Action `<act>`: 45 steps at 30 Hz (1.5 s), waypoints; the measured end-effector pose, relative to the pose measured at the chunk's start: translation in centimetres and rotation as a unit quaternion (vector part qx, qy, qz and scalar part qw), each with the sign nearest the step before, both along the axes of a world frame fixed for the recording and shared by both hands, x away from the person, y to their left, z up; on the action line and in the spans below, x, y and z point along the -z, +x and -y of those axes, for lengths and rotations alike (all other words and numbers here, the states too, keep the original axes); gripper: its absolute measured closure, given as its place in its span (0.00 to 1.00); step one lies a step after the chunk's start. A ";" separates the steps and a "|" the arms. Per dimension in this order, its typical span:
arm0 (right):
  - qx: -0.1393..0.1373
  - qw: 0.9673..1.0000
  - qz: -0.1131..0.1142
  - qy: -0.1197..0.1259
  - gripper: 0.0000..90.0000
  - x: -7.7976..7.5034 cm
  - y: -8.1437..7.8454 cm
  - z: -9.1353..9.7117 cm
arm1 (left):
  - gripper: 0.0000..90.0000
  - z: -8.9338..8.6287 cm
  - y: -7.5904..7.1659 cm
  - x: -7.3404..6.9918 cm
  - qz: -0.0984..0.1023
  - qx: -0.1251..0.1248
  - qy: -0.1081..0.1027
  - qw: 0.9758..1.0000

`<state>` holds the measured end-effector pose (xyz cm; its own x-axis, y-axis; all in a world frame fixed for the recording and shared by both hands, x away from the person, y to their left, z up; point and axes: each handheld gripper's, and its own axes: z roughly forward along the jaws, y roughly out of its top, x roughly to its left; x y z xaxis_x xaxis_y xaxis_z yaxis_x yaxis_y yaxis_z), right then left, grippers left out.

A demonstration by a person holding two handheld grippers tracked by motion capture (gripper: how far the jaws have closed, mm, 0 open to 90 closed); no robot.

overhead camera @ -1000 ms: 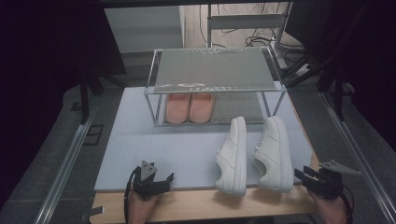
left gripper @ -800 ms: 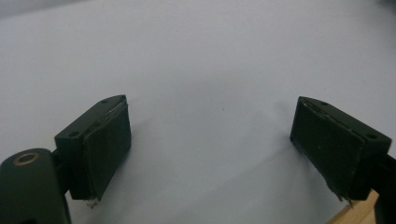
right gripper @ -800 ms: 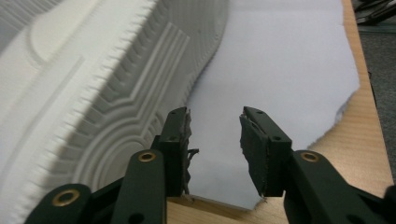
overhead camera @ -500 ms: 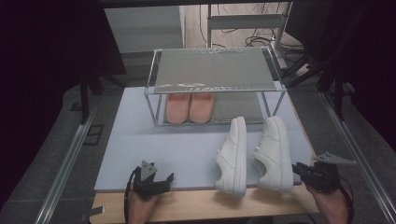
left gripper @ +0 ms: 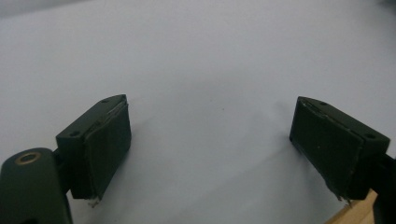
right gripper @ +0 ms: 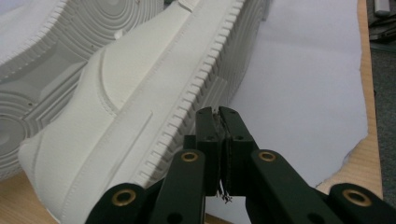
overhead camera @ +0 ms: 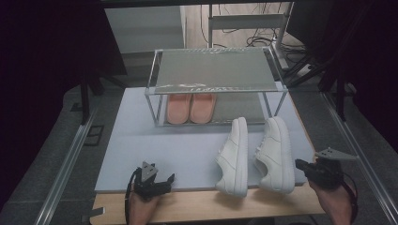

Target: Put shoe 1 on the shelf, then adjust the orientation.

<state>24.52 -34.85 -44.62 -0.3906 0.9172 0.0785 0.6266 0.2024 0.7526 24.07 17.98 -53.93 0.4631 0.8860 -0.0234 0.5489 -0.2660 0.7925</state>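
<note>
Two white sneakers lie on their sides on the pale mat [overhead camera: 141, 140], one to the left [overhead camera: 233, 157] and one to the right [overhead camera: 276, 154]. My right gripper [overhead camera: 302, 166] hovers just right of the right sneaker's heel. Its jaws have just been closing and are now shut with nothing between them. In the right gripper view the shut tips [right gripper: 219, 114] sit beside that sneaker's ribbed sole edge [right gripper: 130, 116], not touching it. My left gripper [overhead camera: 162, 180] rests at the mat's front edge. Its jaws [left gripper: 210, 149] are wide open over bare mat.
A metal shoe rack with a mesh top [overhead camera: 216, 70] stands at the back of the table. A pair of pink slippers [overhead camera: 190, 108] sits on its lower level. The wooden table edge [overhead camera: 211, 204] runs along the front. Cables lie on the floor behind.
The right gripper has risen a little beside the right sneaker and its jaws have come together. The left gripper and both sneakers have stayed put.
</note>
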 end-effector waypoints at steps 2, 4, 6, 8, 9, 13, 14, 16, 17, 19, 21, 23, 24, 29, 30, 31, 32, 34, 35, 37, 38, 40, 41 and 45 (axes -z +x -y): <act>-0.004 1.000 0.003 0.000 0.98 -0.4 0.0 -0.3 | 0.14 0.0 0.0 0.0 0.000 0.000 0.000 1.000; -0.007 1.000 0.007 -0.001 0.98 -0.7 0.1 -0.5 | 0.14 0.0 0.0 0.0 0.000 0.000 0.000 1.000; -0.008 1.000 0.011 -0.002 0.99 -1.1 0.2 -0.7 | 0.14 0.0 0.0 0.0 0.000 0.000 0.000 1.000; -0.010 1.000 0.013 -0.001 0.99 -1.4 0.4 -0.9 | 0.14 0.0 0.0 0.0 0.000 -0.001 -0.001 1.000; -0.012 1.000 0.014 0.000 0.99 -1.6 0.5 -1.0 | 0.14 0.0 0.0 0.0 0.000 -0.001 0.000 1.000; -0.020 1.000 0.014 0.000 0.99 -1.8 1.0 -1.6 | 0.14 0.0 0.0 0.0 0.000 -0.001 0.000 1.000; -0.021 1.000 0.014 0.000 0.99 -1.7 1.1 -1.7 | 0.14 0.0 0.0 0.0 0.000 -0.001 -0.001 1.000; -0.023 1.000 0.012 -0.002 0.99 -1.5 1.4 -1.9 | 0.14 0.0 0.0 0.0 0.000 -0.002 0.000 1.000; -0.023 1.000 0.013 -0.002 0.99 -1.5 1.5 -2.0 | 0.14 0.0 0.0 0.0 0.000 -0.002 -0.001 1.000; -0.025 1.000 0.016 0.001 0.99 -1.4 1.7 -2.1 | 0.14 0.0 0.0 0.0 0.000 -0.002 0.000 1.000; -0.026 1.000 0.015 -0.005 0.99 -1.4 1.7 -2.2 | 0.14 0.0 0.0 0.0 0.000 -0.002 -0.001 1.000; -0.026 1.000 0.015 -0.007 1.00 -1.4 1.7 -2.2 | 0.14 0.0 0.0 0.0 0.000 -0.002 -0.001 1.000; -0.024 1.000 0.014 -0.007 1.00 -1.4 1.7 -2.2 | 0.14 0.0 0.0 0.0 0.000 -0.002 0.000 1.000; -0.010 1.000 0.014 -0.012 1.00 -1.4 1.4 -1.8 | 0.14 0.0 -0.1 0.0 0.000 -0.003 -0.001 1.000; -0.005 1.000 0.016 -0.014 1.00 -1.4 1.3 -1.7 | 0.14 0.1 -0.1 0.0 0.000 -0.003 0.000 1.000; -0.002 1.000 0.016 -0.013 1.00 -1.3 1.3 -1.4 | 0.14 0.0 -0.1 0.0 0.000 -0.003 0.000 1.000; -0.001 1.000 0.016 -0.011 1.00 -1.3 1.2 -1.3 | 0.14 0.0 -0.1 0.0 0.000 -0.003 0.000 1.000; 0.001 1.000 0.015 -0.007 1.00 -1.3 1.2 -1.0 | 0.14 0.0 -0.1 0.0 0.000 -0.003 0.000 1.000; 0.004 1.000 0.014 -0.007 1.00 -1.3 1.2 -0.9 | 0.14 0.0 -0.1 0.0 0.000 -0.003 0.000 1.000; 0.007 1.000 0.013 -0.007 1.00 -1.3 1.2 -0.8 | 0.14 0.0 -0.1 0.0 0.000 -0.003 0.000 1.000; 0.009 1.000 0.013 -0.006 1.00 -1.2 1.2 -0.7 | 0.14 0.0 -0.1 0.0 0.000 -0.003 0.000 1.000; 0.013 1.000 0.011 -0.005 1.00 -1.2 1.1 -0.4 | 0.14 0.0 -0.1 0.0 0.000 -0.003 0.000 1.000; 0.018 1.000 0.011 -0.008 1.00 -1.2 1.1 -0.3 | 0.14 0.1 -0.1 0.0 0.000 -0.003 0.000 1.000; 0.036 0.999 0.011 -0.020 1.00 -1.0 0.9 0.4 | 0.14 0.0 -0.1 0.0 -0.001 -0.003 0.000 1.000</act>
